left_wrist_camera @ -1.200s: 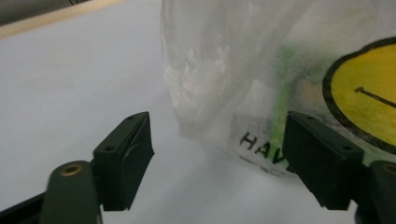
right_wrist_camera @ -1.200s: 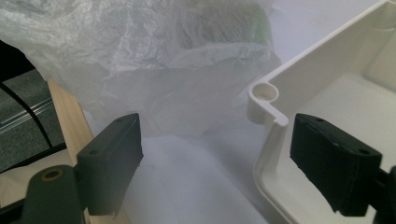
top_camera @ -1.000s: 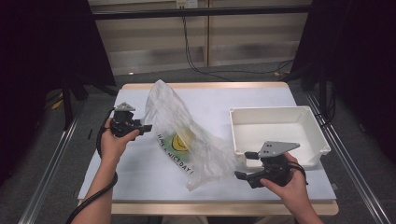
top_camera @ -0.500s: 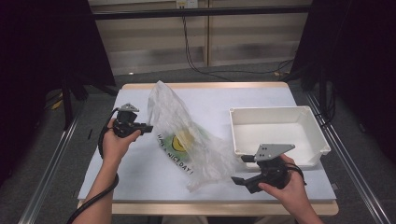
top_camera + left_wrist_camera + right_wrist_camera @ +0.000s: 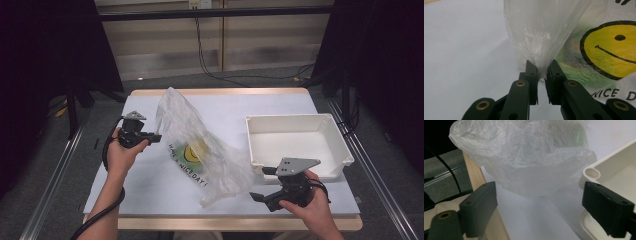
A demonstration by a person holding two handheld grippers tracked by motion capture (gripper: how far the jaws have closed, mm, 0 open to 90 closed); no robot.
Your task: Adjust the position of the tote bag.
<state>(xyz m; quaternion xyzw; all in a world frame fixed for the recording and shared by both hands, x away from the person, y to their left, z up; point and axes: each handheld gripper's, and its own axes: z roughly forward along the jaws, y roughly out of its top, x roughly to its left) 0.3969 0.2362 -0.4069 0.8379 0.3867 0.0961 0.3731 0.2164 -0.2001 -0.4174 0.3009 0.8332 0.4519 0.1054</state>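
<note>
Bag lying slantwise on the counter, long axis from far-left to near-right, something green and yellow inside. Left gripper at its left edge, fingers just closed, pinching a fold of film. Right gripper just beside the near-right end, fingers just spread wide, bag end ahead, untouched. Tray to the right, empty.

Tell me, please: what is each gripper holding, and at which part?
The left gripper pinches the plastic bag at a thin fold of its side edge. The right gripper is open, holding nothing.
</note>
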